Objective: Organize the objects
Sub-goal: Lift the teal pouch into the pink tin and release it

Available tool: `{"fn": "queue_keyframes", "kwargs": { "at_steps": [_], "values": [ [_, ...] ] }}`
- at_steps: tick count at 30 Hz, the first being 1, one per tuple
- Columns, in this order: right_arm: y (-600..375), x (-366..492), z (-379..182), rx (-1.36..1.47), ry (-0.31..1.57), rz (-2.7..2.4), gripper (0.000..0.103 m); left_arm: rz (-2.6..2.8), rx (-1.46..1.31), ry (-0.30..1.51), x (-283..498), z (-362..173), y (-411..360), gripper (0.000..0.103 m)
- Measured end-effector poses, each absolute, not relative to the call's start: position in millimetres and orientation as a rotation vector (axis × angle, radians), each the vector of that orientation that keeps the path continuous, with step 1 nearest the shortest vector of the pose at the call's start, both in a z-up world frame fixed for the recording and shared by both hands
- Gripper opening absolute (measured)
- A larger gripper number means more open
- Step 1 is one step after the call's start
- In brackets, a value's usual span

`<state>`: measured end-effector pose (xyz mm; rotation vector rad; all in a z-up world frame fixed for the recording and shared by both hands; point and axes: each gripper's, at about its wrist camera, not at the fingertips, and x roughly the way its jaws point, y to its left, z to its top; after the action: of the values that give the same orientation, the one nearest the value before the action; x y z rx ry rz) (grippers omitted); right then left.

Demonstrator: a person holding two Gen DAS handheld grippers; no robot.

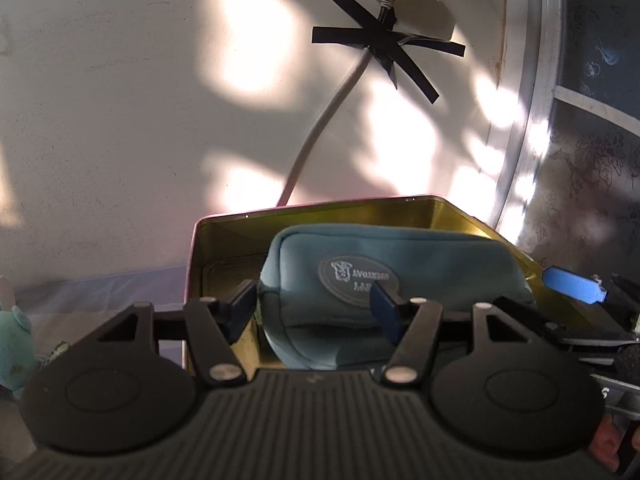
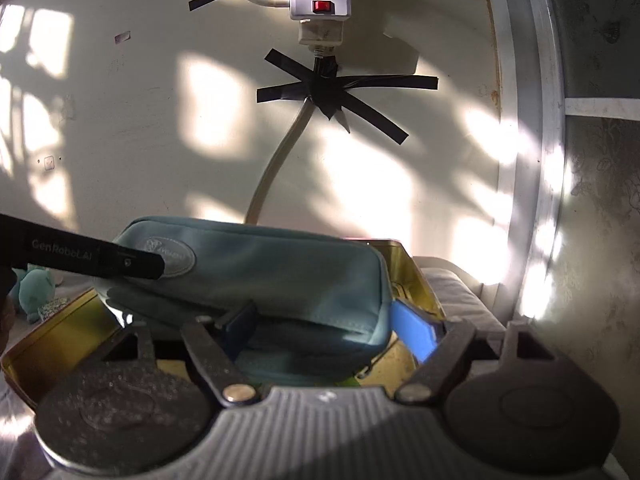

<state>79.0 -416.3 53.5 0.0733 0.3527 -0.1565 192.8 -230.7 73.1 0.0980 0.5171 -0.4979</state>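
Sunlit wall, taped cable (image 2: 280,164) behind — teal pouch (image 1: 384,280) sits in the gold tin (image 1: 224,240). Left gripper (image 1: 316,308) pinches the pouch's left end; right gripper (image 2: 332,328) spread around its right end, pads not pressing.

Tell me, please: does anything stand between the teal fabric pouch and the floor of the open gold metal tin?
Nothing visible blocks it. The teal fabric pouch already sits partly inside the open gold metal tin. The left gripper and the right gripper straddle its two ends. The tin floor under the pouch is hidden.
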Motion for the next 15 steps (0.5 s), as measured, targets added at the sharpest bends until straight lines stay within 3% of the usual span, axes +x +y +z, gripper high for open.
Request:
{"fn": "queue_keyframes", "kwargs": {
  "at_steps": [1,4,15],
  "values": [
    [-416,78,52,0.084,0.343,-0.143,0.086,-0.500,0.116,0.511,192,71,-235,0.065],
    [-408,75,50,0.045,0.318,-0.163,0.086,-0.496,0.189,0.481,184,66,-247,0.066],
    [-402,22,73,0.168,0.199,-0.147,0.070,-0.553,0.121,0.382,103,87,-202,0.067]
  ]
}}
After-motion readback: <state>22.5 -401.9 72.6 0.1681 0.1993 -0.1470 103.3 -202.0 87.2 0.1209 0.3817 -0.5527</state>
